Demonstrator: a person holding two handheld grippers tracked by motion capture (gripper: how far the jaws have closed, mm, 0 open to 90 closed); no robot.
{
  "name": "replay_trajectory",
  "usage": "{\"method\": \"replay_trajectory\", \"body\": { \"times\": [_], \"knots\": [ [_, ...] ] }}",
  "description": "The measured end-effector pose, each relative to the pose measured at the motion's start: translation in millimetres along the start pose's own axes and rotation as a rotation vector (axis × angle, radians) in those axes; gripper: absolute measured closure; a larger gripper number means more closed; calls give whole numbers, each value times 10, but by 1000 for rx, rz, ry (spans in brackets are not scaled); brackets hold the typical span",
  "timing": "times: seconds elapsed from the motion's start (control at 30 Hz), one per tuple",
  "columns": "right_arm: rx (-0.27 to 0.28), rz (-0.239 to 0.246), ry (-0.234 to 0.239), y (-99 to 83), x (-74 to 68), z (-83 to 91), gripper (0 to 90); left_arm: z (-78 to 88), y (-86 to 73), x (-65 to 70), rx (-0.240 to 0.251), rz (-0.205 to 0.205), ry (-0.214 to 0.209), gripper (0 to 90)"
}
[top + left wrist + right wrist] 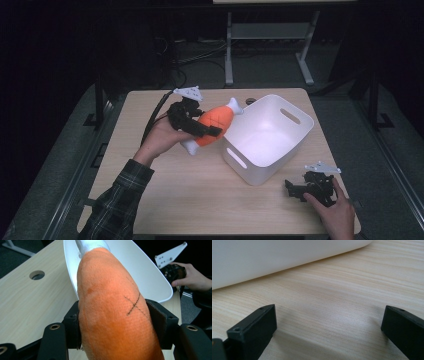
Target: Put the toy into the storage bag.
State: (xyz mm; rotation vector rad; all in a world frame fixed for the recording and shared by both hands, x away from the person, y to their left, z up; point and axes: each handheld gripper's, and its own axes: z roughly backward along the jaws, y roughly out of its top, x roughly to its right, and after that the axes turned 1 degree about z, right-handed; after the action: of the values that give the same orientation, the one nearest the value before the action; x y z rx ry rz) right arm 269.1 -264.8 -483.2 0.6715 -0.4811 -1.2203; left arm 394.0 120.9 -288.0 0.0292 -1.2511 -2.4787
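A lab or test room is suggested: a plain wooden table (200, 200) is set on grey floor mats, cables (200, 55) are trailed across the dark floor behind, and a metal stand (270, 35) (partly cropped) is seen beyond.

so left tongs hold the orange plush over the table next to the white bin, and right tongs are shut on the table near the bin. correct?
One slip: the right tongs are open, not shut. The right gripper view shows their jaws wide apart with bare table between them. The rest holds: the left tongs grip the orange plush beside the white bin.
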Motion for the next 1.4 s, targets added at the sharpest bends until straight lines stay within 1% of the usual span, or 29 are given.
{"method": "replay_trajectory", "body": {
  "times": [0.03,0.23,0.27,0.3,0.43,0.53,0.57,0.67,0.83,0.97,1.07,1.17,1.23,1.27,1.3,1.33,1.4],
  "knots": [
    [1,2,0,-1,1,-1,0,-12,15,-7,-1,5,0,372],
    [0,2,-1,-1,1,0,0,-76,106,-52,5,-4,7,373],
    [0,2,-1,-1,1,0,0,-99,139,-68,0,-7,10,373],
    [1,2,-1,-1,1,0,0,-99,139,-68,0,-7,10,372],
    [1,2,-1,-1,1,0,0,-127,203,-104,11,-4,12,373],
    [1,2,-1,-1,1,0,0,-148,258,-126,13,-9,19,373],
    [0,2,-1,-1,1,0,0,-165,293,-145,11,-20,25,373],
    [0,2,-1,0,1,0,0,-192,324,-159,13,-17,21,372],
    [1,2,-1,0,1,0,0,-258,402,-191,15,-31,13,372],
    [0,1,-1,0,0,1,0,-342,460,-210,10,-43,11,372],
    [0,1,-1,-1,0,1,0,-418,504,-229,10,-44,-3,372],
    [0,1,-1,0,0,1,0,-501,550,-241,2,-63,-3,372],
    [0,2,-1,0,1,1,0,-565,570,-244,9,-62,-4,372],
    [0,2,-1,-1,1,0,0,-626,580,-247,7,-61,-3,372],
    [0,1,-1,0,1,0,0,-626,580,-247,7,-61,-3,372],
    [0,2,-1,-1,1,0,0,-686,588,-251,0,-66,4,372],
    [0,2,-1,0,1,0,0,-712,591,-256,0,-64,3,371]
  ]
}}
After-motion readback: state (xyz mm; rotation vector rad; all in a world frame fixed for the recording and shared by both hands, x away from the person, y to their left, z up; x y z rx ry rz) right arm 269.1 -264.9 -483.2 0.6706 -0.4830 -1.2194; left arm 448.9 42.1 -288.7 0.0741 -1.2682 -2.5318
